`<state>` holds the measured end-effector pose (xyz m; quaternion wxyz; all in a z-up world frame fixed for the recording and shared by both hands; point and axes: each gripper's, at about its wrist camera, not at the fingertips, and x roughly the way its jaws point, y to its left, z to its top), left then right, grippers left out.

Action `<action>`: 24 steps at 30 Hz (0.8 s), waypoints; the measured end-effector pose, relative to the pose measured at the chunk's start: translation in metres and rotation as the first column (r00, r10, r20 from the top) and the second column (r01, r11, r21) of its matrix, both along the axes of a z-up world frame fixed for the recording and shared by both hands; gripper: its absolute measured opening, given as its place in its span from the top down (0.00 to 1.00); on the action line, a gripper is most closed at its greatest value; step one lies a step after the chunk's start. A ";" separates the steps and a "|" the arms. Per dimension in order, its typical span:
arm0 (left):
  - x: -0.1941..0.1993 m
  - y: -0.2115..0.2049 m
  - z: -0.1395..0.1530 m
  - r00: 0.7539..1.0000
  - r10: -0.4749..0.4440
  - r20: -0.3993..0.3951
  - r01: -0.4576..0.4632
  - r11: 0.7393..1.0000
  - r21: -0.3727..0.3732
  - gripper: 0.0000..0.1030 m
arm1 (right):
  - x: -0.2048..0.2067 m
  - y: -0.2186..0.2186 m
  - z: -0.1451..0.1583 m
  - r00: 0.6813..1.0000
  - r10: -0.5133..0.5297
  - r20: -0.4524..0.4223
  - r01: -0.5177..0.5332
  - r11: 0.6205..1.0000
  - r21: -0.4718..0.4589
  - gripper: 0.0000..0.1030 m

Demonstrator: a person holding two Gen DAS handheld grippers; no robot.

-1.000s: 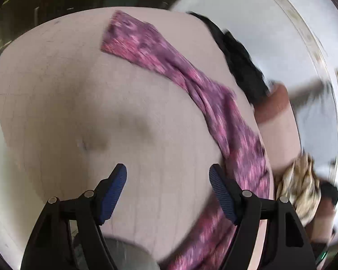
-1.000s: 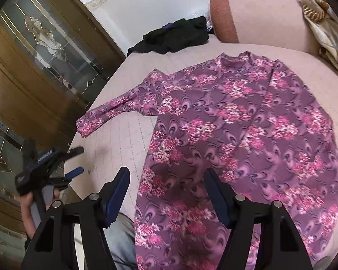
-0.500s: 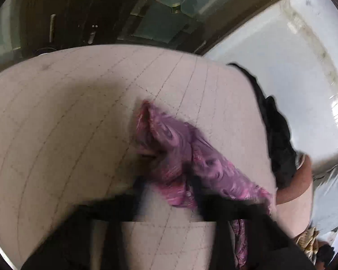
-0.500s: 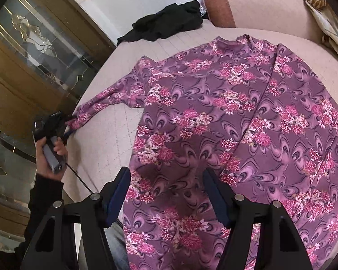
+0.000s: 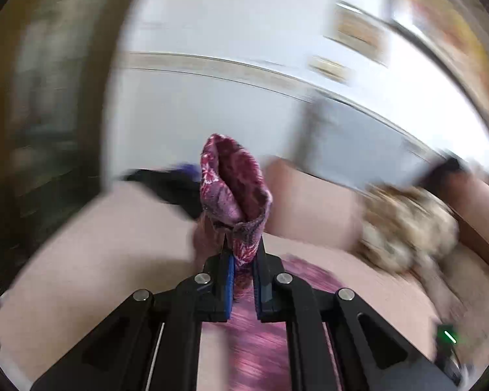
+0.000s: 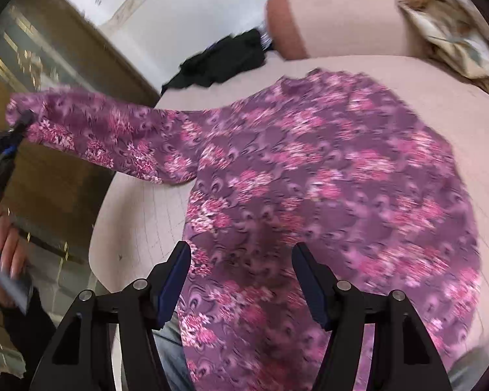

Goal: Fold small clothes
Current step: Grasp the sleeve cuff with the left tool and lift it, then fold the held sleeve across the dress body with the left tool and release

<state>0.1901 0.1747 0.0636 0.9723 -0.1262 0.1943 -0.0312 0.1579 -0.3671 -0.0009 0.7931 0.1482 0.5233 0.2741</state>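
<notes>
Purple floral sleeve (image 5: 234,192) in clamped left gripper (image 5: 243,254)

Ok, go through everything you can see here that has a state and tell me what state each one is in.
Left claw: shut on the sleeve cuff.
Right claw: open, holding nothing, above the top.
Sleeve: lifted off the bed, stretched out to the left.
Purple floral top: spread flat on the bed, not folded.
Black garment: crumpled at the far edge.
Bed: covered, partly bare.

Wall pictures (image 5: 358,34) smeared past reading, floral garment (image 6: 309,195) hem cut off below, patterned cushion (image 5: 404,228) blurred
</notes>
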 end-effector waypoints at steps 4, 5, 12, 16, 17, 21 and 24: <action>-0.004 -0.107 -0.021 0.959 -0.268 -0.091 0.275 0.959 0.066 0.91 | -0.010 -0.062 0.001 0.994 -0.111 0.005 0.111 0.994 0.005 0.32; -0.007 -0.137 -0.037 0.935 -0.325 -0.142 0.336 0.939 0.067 0.91 | -0.013 -0.079 -0.002 0.990 -0.143 0.000 0.143 0.990 0.009 0.32; -0.025 -0.221 -0.156 0.738 -0.450 -0.504 0.486 0.872 -0.067 0.73 | -0.028 -0.188 -0.041 0.930 -0.343 -0.136 0.359 0.926 0.119 0.31; -0.051 -0.214 -0.172 0.722 -0.409 -0.558 0.421 0.900 -0.115 0.49 | -0.029 -0.202 -0.071 0.918 -0.332 -0.215 0.372 0.911 0.180 0.31; -0.054 -0.204 -0.174 0.727 -0.382 -0.571 0.380 0.916 -0.129 0.48 | -0.029 -0.201 -0.077 0.920 -0.316 -0.231 0.362 0.911 0.196 0.31; -0.058 -0.169 -0.163 0.749 -0.314 -0.583 0.218 0.949 -0.229 0.44 | -0.032 -0.183 -0.097 0.932 -0.248 -0.263 0.305 0.931 0.203 0.31; -0.057 -0.144 -0.150 0.789 -0.161 -0.593 0.057 0.980 -0.191 0.41 | -0.042 -0.156 -0.114 0.943 -0.163 -0.290 0.222 0.957 0.184 0.35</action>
